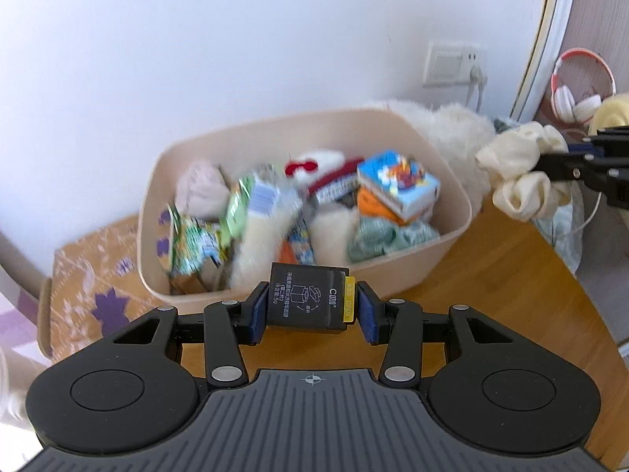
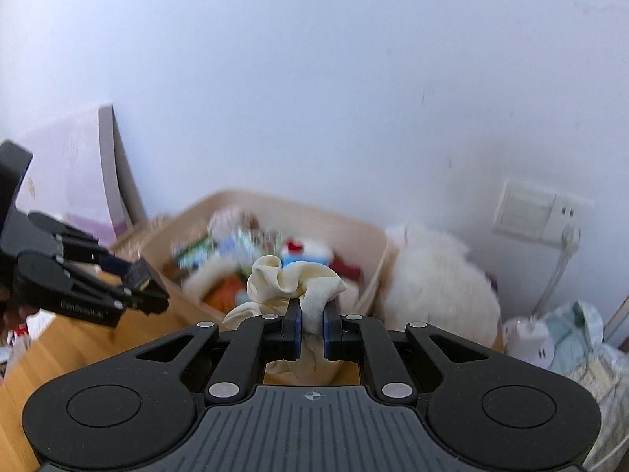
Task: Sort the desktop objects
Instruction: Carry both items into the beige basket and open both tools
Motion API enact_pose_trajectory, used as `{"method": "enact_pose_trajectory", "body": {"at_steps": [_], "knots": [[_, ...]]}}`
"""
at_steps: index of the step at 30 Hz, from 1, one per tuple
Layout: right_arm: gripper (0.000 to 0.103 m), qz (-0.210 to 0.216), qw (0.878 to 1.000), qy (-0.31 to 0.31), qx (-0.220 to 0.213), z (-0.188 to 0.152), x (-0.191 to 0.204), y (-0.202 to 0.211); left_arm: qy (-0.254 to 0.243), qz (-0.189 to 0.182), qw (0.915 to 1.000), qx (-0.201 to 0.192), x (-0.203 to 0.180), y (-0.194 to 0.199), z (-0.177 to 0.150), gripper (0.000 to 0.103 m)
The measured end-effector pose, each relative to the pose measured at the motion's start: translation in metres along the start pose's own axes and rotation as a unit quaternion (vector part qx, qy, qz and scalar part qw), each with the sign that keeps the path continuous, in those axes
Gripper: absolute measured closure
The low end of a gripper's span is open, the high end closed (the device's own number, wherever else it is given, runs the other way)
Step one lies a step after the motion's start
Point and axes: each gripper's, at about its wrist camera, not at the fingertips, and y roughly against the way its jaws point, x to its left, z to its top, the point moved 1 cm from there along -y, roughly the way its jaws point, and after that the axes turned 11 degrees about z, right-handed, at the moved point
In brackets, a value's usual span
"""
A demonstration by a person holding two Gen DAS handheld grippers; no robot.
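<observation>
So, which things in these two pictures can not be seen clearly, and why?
- Items in the beige bin: motion blur smears them in both wrist views; most labels unreadable.
- Black box in the left gripper: its lower part is hidden behind the fingers.
- Cream cloth in the right gripper: its lower end is hidden behind the gripper body.
- Headphones: small, near the left view's edge.

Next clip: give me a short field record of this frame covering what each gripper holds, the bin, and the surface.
left gripper: shut on small black cardboard box with yellow tab
right gripper: shut on crumpled cream cloth
bin: beige plastic tub, filled with cartons, packets and soft toys
surface: wooden tabletop
beside bin: white fluffy plush, touching its wall
</observation>
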Motion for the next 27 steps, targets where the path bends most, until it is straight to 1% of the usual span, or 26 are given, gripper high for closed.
{"method": "enact_pose_trajectory", "body": {"at_steps": [2, 5, 8, 11, 18, 21, 24, 27], "knots": [[0.093, 0.000, 1.000, 0.000, -0.016, 0.012, -0.001, 0.001, -0.006, -0.002, 0.9998, -0.018, 0.005, 0.003, 0.008, 0.056], [0.093, -0.001, 0.999, 0.002, -0.034, 0.029, -0.001, -0.001, -0.009, 0.013, 0.9992, -0.036, 0.009, 0.003, 0.026, 0.056], [0.093, -0.003, 0.999, 0.000, -0.043, 0.045, -0.004, -0.009, -0.004, 0.026, 0.9985, -0.047, 0.015, -0.003, 0.044, 0.056], [0.093, -0.005, 0.999, -0.003, -0.047, 0.058, -0.007, -0.020, 0.007, 0.039, 0.9979, -0.051, 0.021, -0.013, 0.061, 0.056], [0.093, -0.015, 0.999, -0.037, -0.032, 0.075, -0.013, -0.063, 0.034, 0.062, 0.9970, -0.032, 0.027, -0.042, 0.082, 0.056], [0.093, -0.016, 0.998, -0.060, -0.020, 0.075, -0.017, -0.082, 0.041, 0.067, 0.9968, -0.016, 0.027, -0.054, 0.082, 0.056], [0.093, -0.019, 0.997, -0.076, -0.003, 0.072, -0.022, -0.097, 0.037, 0.082, 0.9960, 0.002, 0.025, -0.068, 0.079, 0.056], [0.093, -0.039, 0.996, -0.078, 0.025, 0.068, -0.023, -0.116, 0.028, 0.094, 0.9951, 0.018, 0.025, -0.082, 0.074, 0.056]]}}
